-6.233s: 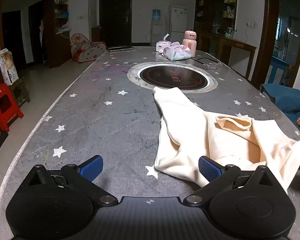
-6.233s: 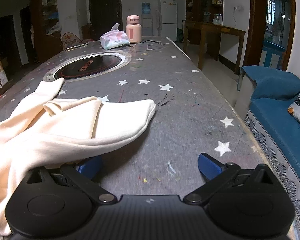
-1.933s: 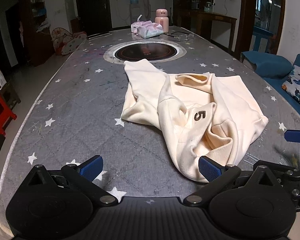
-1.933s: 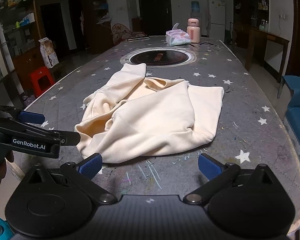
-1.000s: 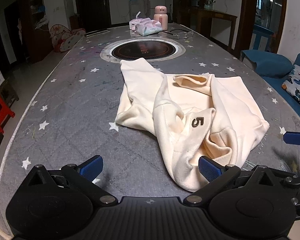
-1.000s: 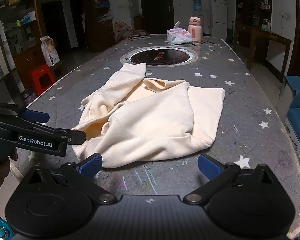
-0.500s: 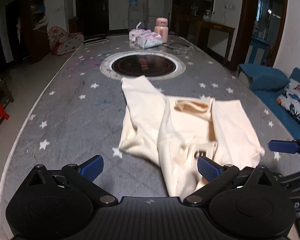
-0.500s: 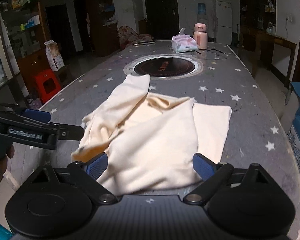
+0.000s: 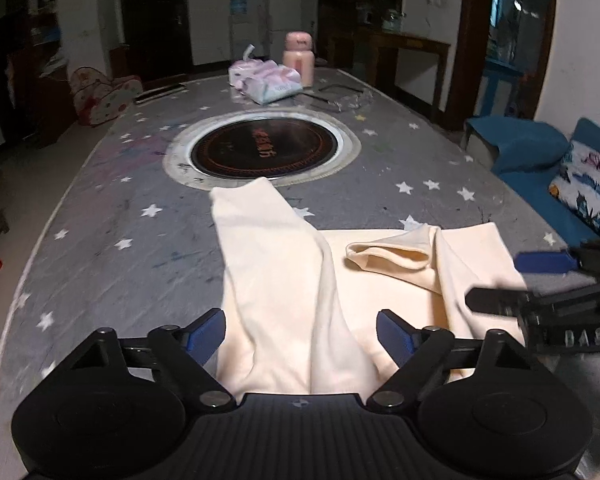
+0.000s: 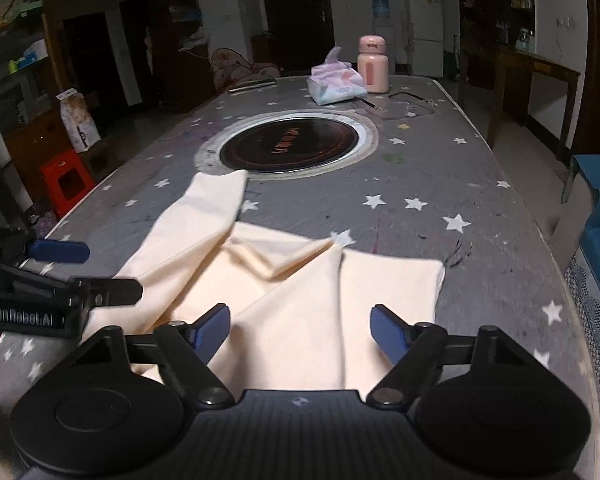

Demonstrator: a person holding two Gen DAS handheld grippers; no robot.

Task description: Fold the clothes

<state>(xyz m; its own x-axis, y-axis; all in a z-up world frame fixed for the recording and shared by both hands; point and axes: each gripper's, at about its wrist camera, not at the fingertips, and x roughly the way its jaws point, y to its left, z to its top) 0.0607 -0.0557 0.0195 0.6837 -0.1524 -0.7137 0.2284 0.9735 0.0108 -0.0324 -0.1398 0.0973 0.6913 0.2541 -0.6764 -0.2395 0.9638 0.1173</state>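
The cream garment [image 9: 284, 280] lies crumpled on the desk [image 9: 100, 216]. Left tongs [image 9: 300, 330] and right tongs [image 10: 300, 326] stand apart over its near hem. Step: initial grasp. Next: clamp both hem corners, then spread flat.

A long grey tabletop [image 9: 100, 216] printed with white stars carries a round black hob [image 9: 262, 148] set in a pale ring. At its far end stand a pink flask [image 9: 299, 56] and a tissue pack [image 9: 266, 82]. White walls, a dark door [image 10: 296, 12], a fridge [image 10: 424, 26], dark shelves [image 10: 16, 64], a red stool [image 10: 66, 176], a blue sofa [image 9: 540, 168]. The light is dim.
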